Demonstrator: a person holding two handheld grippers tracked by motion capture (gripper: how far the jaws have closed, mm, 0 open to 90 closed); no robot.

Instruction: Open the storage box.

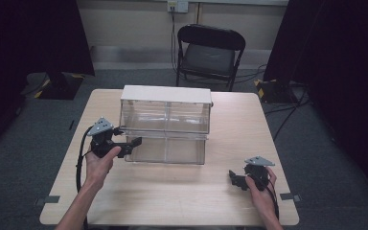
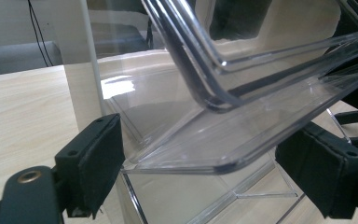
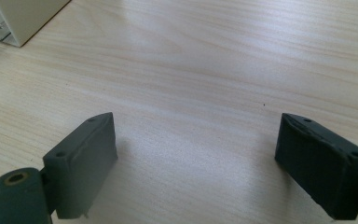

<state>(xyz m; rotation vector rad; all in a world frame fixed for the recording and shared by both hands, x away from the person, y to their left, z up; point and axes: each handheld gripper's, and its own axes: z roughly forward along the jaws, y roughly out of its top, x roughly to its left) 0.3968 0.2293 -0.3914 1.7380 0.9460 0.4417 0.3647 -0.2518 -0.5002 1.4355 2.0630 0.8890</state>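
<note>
Clear plastic sits straight ahead of my left claw (image 1: 133, 143): a transparent drawer cabinet with a pale cream frame and top (image 1: 165, 93), standing near the middle of the light wood table (image 1: 172, 191). My left hand (image 1: 99, 162) holds that claw level at the cabinet's lower left front corner. In the left gripper view, the see-through lower drawer (image 2: 242, 140) juts out toward me and tilts, its rounded front lip lying between my two black pads (image 2: 93, 163). The jaws stand wide, one on each side of the lip, with a gap on both sides, so they hold nothing. Just beyond my left pad rises the cabinet's cream side wall (image 2: 74, 70).

Well off to the right, my right claw (image 1: 238, 179) rests low over bare table, in my right hand (image 1: 262, 191), near the front right corner and well apart from the cabinet. Its jaws are spread wide too, with only wood grain between them in the right gripper view. A corner of the cream frame (image 3: 23, 18) lies far ahead and to the left of that claw.

Behind the table stands a black folding chair (image 1: 210, 52).
</note>
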